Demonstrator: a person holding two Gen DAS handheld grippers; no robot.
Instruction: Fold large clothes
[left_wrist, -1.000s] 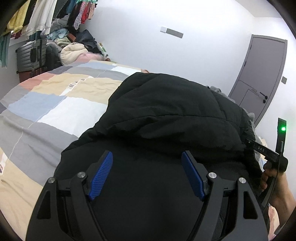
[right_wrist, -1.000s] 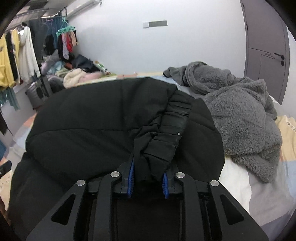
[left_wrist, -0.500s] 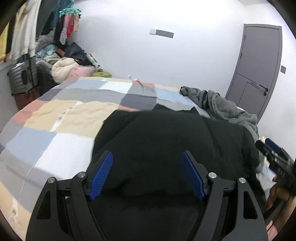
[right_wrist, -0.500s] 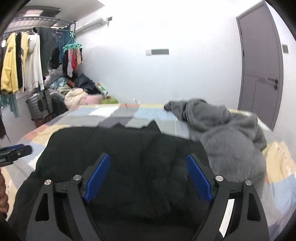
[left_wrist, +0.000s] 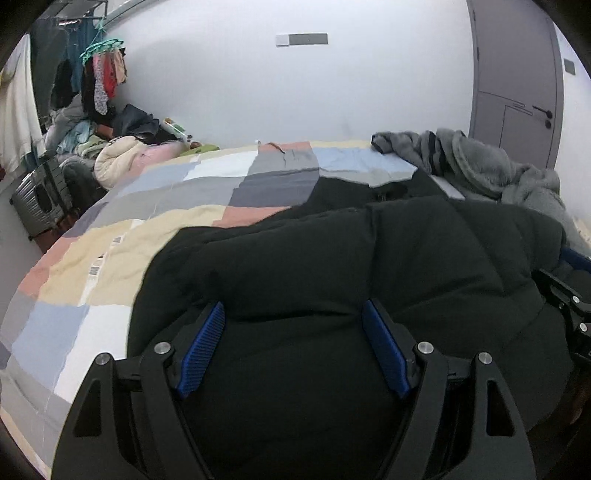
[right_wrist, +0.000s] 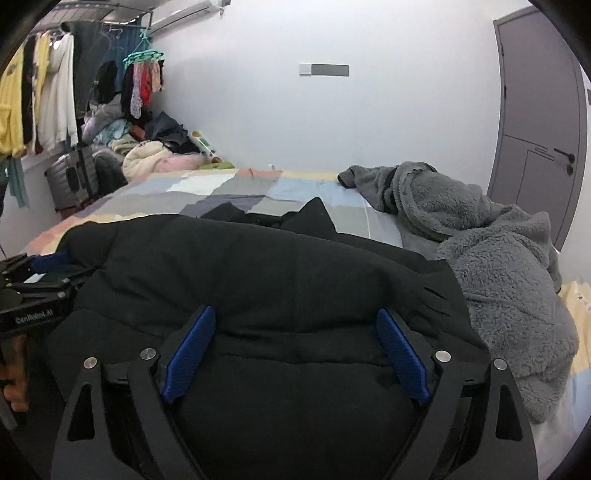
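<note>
A large black padded jacket (left_wrist: 351, 266) lies folded in a bulky heap on the near part of the bed; it also fills the near half of the right wrist view (right_wrist: 266, 273). My left gripper (left_wrist: 293, 314) is open and empty, its blue pads just above the jacket's near edge. My right gripper (right_wrist: 293, 317) is also open and empty over the same jacket. Each gripper shows at the edge of the other's view, the right one (left_wrist: 565, 295) and the left one (right_wrist: 33, 291).
The bed has a patchwork cover (left_wrist: 155, 206) in grey, beige, pink and blue. A grey fleece garment (right_wrist: 491, 258) lies crumpled to the right of the jacket. A clothes pile (right_wrist: 147, 155), suitcase (right_wrist: 70, 177) and hanging clothes stand at the left wall. A grey door (right_wrist: 539, 122) is right.
My right gripper has let go of the jacket's cuff and opened wide. The jacket has dropped flat onto the bed. Both grippers have drawn back and lowered toward its near edge.
</note>
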